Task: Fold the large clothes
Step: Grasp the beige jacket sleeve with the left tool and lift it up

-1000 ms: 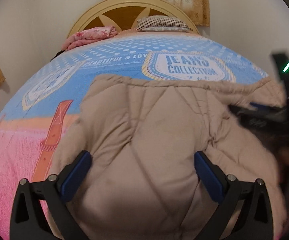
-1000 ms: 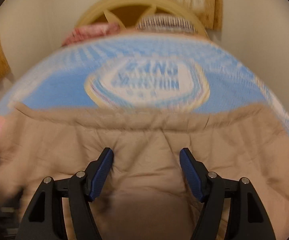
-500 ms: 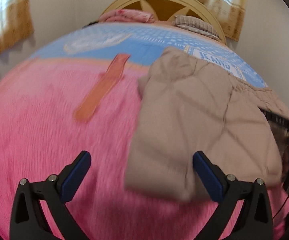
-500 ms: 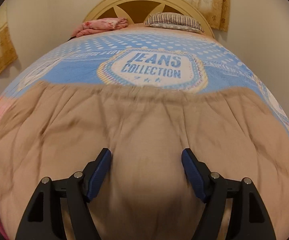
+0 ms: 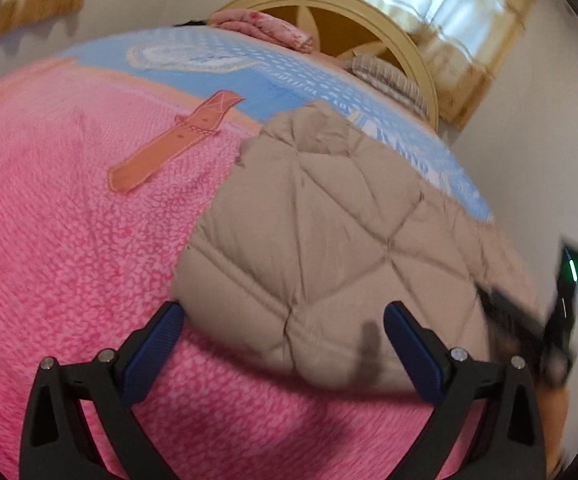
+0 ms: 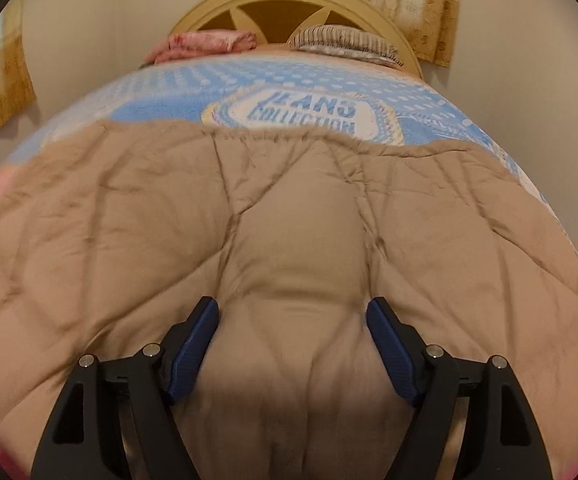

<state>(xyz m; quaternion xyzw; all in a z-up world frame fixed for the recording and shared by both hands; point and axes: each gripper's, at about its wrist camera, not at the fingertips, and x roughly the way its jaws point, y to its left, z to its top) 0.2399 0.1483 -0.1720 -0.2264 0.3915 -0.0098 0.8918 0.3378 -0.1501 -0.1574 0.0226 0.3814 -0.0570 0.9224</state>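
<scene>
left gripper (image 5: 283,330): black triangular arms, blue ribbed pads, silver screws behind pads
right gripper (image 6: 292,326): same black frame, blue pads, silver screws behind them

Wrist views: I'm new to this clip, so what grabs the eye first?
A puffy beige quilted jacket fills the right wrist view, bulging between the opening right claw. In the left wrist view its corner lies on a pink fleece blanket between the wide-open left claw. Beyond, a "JEANS COLLECTION" badge stands out on blue.
</scene>
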